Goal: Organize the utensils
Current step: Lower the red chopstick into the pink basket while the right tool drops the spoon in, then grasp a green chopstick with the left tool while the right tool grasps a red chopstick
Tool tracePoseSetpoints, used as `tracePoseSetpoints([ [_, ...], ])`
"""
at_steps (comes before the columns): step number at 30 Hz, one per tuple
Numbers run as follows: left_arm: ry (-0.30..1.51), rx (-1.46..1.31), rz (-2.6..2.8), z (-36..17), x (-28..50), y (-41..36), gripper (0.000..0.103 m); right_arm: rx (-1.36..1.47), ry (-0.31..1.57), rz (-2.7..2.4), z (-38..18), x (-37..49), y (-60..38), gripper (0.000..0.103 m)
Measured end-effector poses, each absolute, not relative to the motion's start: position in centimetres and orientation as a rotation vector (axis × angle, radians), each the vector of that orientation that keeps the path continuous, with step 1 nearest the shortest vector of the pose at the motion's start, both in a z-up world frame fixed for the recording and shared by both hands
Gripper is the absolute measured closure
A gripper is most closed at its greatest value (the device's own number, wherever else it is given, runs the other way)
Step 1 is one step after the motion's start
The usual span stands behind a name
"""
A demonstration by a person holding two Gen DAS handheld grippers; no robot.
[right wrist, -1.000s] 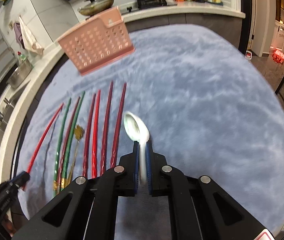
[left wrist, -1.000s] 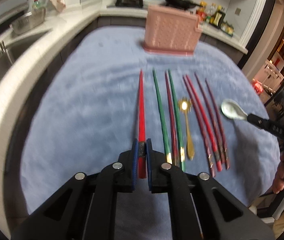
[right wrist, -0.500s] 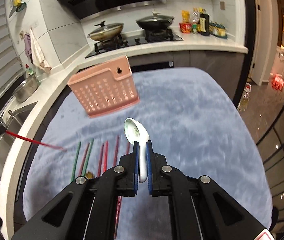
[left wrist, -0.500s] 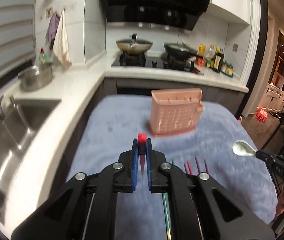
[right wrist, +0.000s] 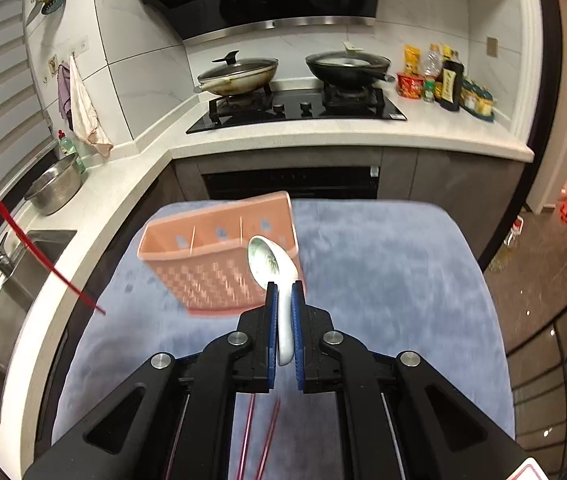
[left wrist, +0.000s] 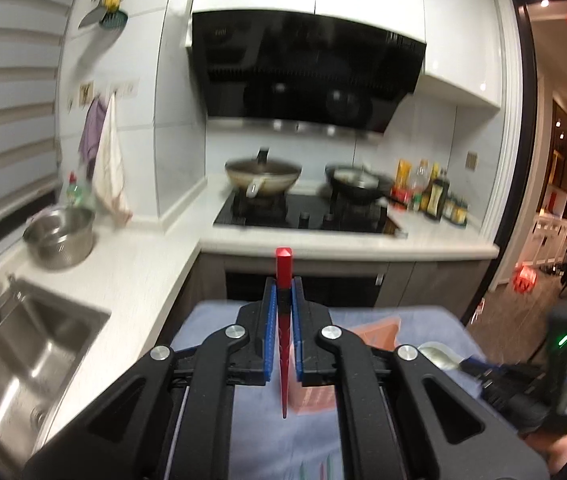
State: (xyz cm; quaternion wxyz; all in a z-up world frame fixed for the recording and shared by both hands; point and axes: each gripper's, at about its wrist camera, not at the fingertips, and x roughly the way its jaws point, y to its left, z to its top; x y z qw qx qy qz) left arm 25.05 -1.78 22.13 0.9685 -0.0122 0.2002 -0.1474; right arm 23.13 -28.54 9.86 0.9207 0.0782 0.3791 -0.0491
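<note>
My left gripper (left wrist: 283,280) is shut on a red chopstick (left wrist: 284,268), held steeply with its thick end up and its tip pointing down over the table. The chopstick also shows at the left of the right wrist view (right wrist: 23,236), in the air. My right gripper (right wrist: 283,286) is shut on the handle of a white ceramic spoon (right wrist: 269,260), bowl forward, held just in front of and above a pink perforated utensil basket (right wrist: 211,268) standing on the blue-grey cloth (right wrist: 383,280). The basket peeks out behind the left gripper (left wrist: 379,330).
Chopstick ends lie on the cloth below the right gripper (right wrist: 267,440). A sink (right wrist: 7,280) and steel bowl (right wrist: 53,188) sit on the left counter. The stove with a lidded wok (right wrist: 239,76) and a pan (right wrist: 347,66) is behind; bottles (right wrist: 447,80) stand at the right.
Both grippers have risen and moved toward the basket. The left gripper has lifted the red chopstick off the cloth and tipped it upright. The spoon now hangs in front of the basket.
</note>
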Motion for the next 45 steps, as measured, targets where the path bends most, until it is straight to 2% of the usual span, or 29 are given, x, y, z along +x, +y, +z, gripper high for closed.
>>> tracePoseSetpoints([
  [7,0.366,-0.037,-0.332,24.9,29.6,-5.1,0.096,0.135,0.897,-0.099,8.2,30.1,-28.8,0.096],
  [14,0.473,-0.025,-0.346,20.7,32.5,-7.3,0.096,0.144,0.972,-0.091,4.8,33.3,-28.8,0.096],
  [20,0.52,-0.03,-0.321,17.9,33.5,-7.4,0.095,0.183,0.916,-0.1,5.7,33.3,-29.0,0.092],
  [21,0.515,-0.034,-0.311,17.7,33.3,-7.2,0.092,0.188,0.904,-0.1,6.1,33.1,-28.9,0.091],
  [24,0.507,-0.048,-0.281,17.8,32.8,-6.4,0.056,0.193,0.851,-0.099,7.8,31.3,-29.0,0.078],
  [28,0.498,-0.047,-0.265,17.7,30.9,-5.0,0.05,0.193,0.798,-0.088,9.6,27.8,-29.1,0.067],
  [31,0.513,-0.049,-0.255,16.6,29.0,-3.7,0.045,0.208,0.788,-0.086,9.5,23.9,-29.6,0.066],
  [45,0.795,0.069,-0.253,1.4,16.1,-1.3,0.045,0.159,0.916,-0.134,-0.1,8.1,-25.4,0.066],
])
